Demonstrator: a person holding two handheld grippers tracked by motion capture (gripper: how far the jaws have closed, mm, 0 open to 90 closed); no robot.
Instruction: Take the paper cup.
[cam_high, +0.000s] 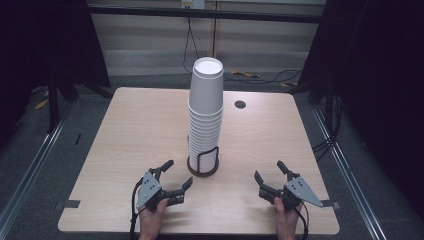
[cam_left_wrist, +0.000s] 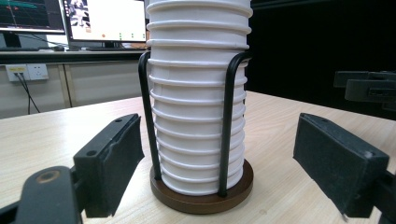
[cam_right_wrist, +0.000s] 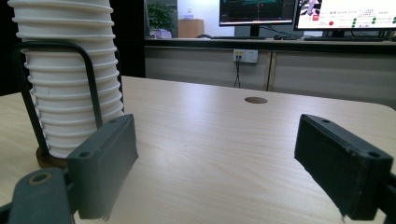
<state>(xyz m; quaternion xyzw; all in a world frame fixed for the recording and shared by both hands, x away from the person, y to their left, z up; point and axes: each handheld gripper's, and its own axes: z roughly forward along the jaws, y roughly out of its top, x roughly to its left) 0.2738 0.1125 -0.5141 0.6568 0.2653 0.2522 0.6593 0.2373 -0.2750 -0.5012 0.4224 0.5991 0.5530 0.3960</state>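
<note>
Cups (cam_high: 205, 115) stand nested in a tall stack in the wire holder (cam_high: 203, 162) at mid-bench (cam_high: 130, 130), none lifted yet; your left tongs (cam_high: 174, 174) and right tongs (cam_high: 269, 170) flank the holder, both spread wide and pinching nothing; every cup remains to be taken.

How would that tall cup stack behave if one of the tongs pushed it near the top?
The cup stack looks apt to lean or tip: it rises far above the wire holder, which braces only its bottom. The cups seem thin paper, so probably light and easily crushed. The top cup sits loosely and may slide off.
</note>
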